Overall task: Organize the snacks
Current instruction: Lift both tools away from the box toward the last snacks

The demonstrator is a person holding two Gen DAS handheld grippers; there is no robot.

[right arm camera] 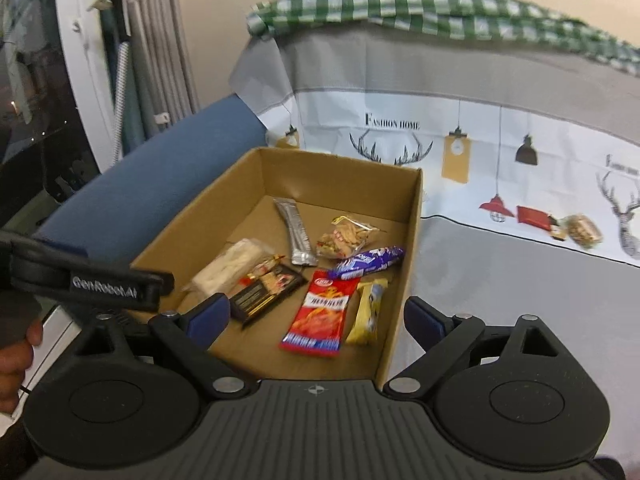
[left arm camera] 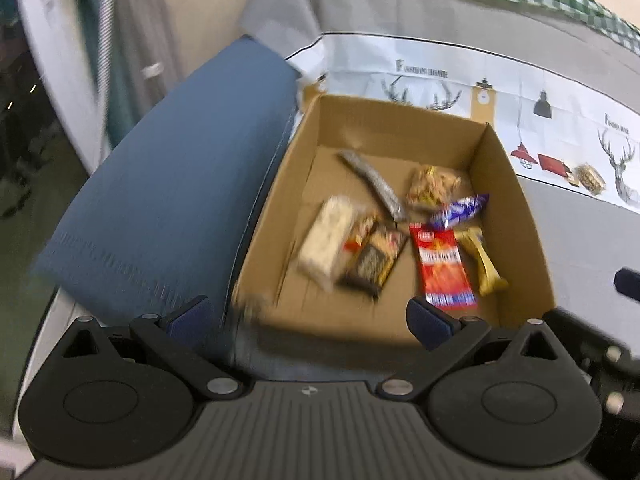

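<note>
An open cardboard box (left arm camera: 400,114) (right arm camera: 340,172) holds several snacks: a silver stick (right arm camera: 296,232), a clear bag of crackers (right arm camera: 346,236), a purple bar (right arm camera: 370,262), a red packet (right arm camera: 320,316) (left arm camera: 442,268), a yellow packet (right arm camera: 368,312), a black packet (right arm camera: 266,286) and a white packet (right arm camera: 228,264). Outside it, a red packet (right arm camera: 534,216) and a nut bar (right arm camera: 584,230) lie on the tablecloth to the right. My left gripper (left arm camera: 310,318) hangs open over the box's near edge, nothing between its fingers. My right gripper (right arm camera: 316,318) is open and empty above the box's near right corner.
A blue cushion (left arm camera: 180,184) flanks the box on the left. The grey and white printed tablecloth (right arm camera: 500,288) spreads to the right, with a green checked cloth (right arm camera: 400,4) behind. A hand (right arm camera: 16,356) holds the other gripper's black casing (right arm camera: 92,282) at left.
</note>
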